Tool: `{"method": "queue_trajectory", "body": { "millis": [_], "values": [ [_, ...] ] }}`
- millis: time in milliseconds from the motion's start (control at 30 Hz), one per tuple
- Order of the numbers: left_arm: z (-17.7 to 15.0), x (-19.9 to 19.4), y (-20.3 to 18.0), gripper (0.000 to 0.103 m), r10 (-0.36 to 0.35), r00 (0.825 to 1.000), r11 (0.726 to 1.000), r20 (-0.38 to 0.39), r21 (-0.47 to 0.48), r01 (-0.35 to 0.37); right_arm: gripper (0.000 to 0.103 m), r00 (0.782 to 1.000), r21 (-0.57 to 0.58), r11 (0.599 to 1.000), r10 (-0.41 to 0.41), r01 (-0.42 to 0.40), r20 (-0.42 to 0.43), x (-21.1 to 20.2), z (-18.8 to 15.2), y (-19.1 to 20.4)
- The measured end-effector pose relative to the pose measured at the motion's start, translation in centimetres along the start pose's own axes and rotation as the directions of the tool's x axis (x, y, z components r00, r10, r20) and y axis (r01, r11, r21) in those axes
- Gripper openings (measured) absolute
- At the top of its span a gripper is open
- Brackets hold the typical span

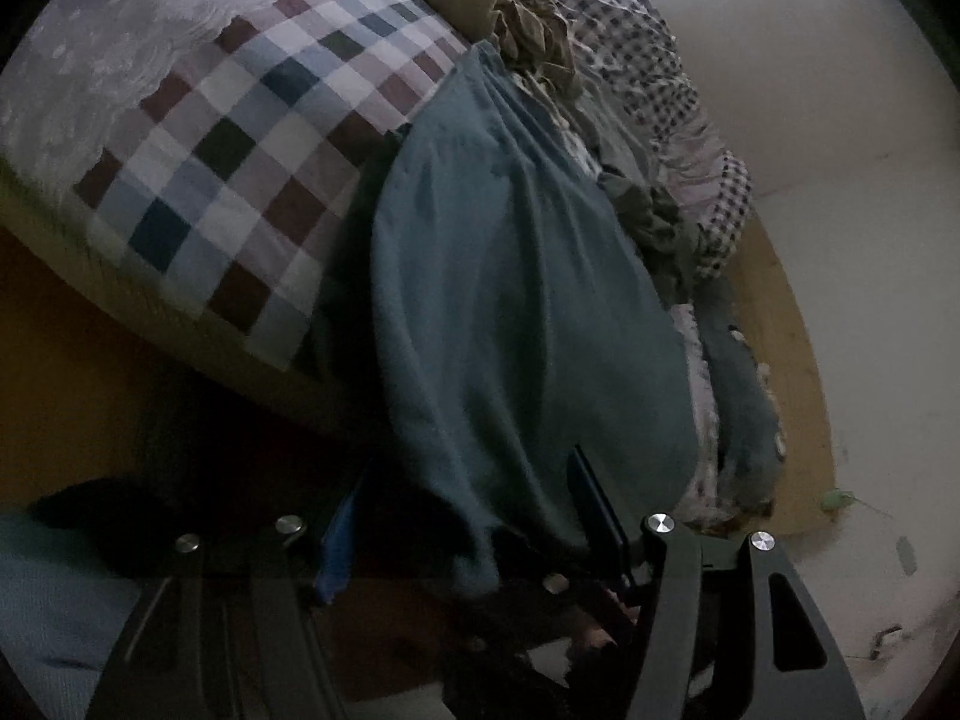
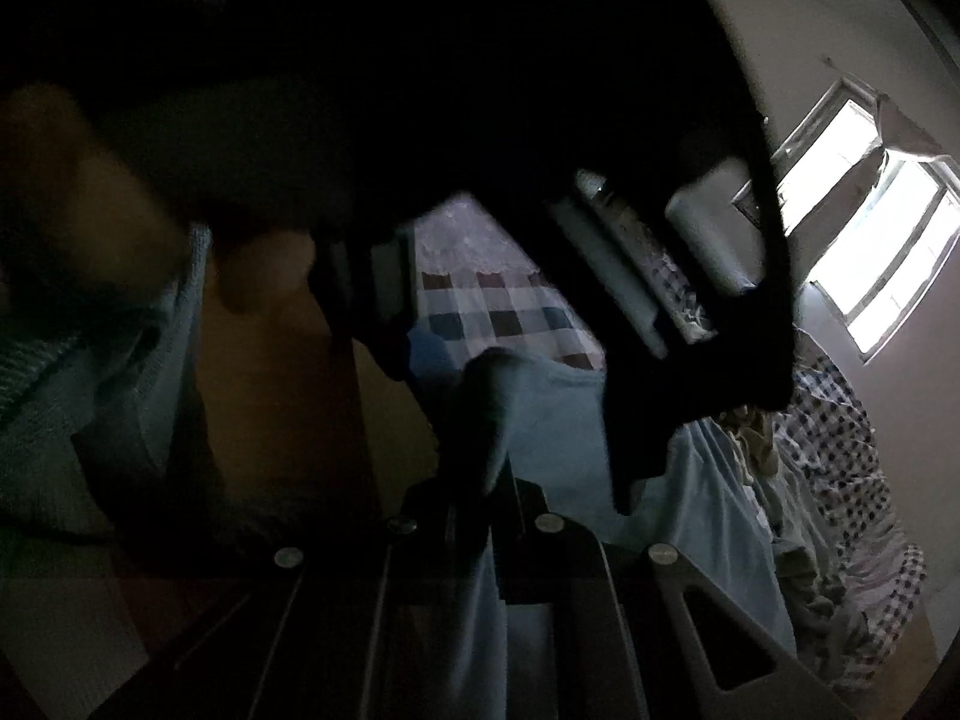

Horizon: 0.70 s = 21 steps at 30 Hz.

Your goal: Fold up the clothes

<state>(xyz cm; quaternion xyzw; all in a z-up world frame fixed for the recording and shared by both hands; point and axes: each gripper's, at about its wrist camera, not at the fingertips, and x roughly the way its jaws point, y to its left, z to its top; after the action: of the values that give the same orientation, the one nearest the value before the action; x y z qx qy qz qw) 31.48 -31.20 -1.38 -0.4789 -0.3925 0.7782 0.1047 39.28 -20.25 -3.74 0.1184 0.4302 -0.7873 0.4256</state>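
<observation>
While draped over the bed's [image 1: 48, 192] near edge beside the checked sheet [image 1: 240, 138], teal garment [image 1: 516, 300] noted pinched in right gripper [image 2: 480, 480]; left gripper [image 1: 474, 516] spread, holding nothing.

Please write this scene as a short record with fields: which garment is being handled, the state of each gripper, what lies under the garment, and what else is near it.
garment: blue-grey garment, spread over the bed edge
left gripper: open, the garment's lower edge lies between its fingers, not pinched
right gripper: shut on a fold of the blue-grey garment
surface: checked bedsheet on the bed
nearby: crumpled olive clothes beyond the garment; small-check blanket beside them
light: dim; window bright in the right wrist view
</observation>
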Motion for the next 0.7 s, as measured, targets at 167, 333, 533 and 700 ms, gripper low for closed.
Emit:
{"method": "queue_trajectory", "body": {
  "millis": [167,333,533,700],
  "values": [
    [0.5,0.6,0.6,0.042,0.024,0.999,1.0,0.023,-0.013,-0.024,0.007,1.0,-0.003,1.0,0.002,-0.002,0.013,-0.5,0.1,0.5],
    [0.4,0.5,1.4,0.008,0.039,0.999,0.999,0.035,-0.038,-0.038,0.008,1.0,-0.006,1.0,0.007,-0.007,0.015,-0.5,0.1,0.6],
    [0.4,0.0,0.5,0.0,0.004,0.998,1.0,0.068,-0.023,-0.003,0.019,1.0,-0.008,1.0,-0.022,0.022,0.021,-1.8,0.5,0.9],
    [0.4,-0.8,-0.8,0.0,-0.026,0.997,1.0,0.066,-0.01,0.026,0.052,0.993,0.017,0.993,-0.121,0.121,0.016,-3.5,-0.7,0.3]
  ]
}}
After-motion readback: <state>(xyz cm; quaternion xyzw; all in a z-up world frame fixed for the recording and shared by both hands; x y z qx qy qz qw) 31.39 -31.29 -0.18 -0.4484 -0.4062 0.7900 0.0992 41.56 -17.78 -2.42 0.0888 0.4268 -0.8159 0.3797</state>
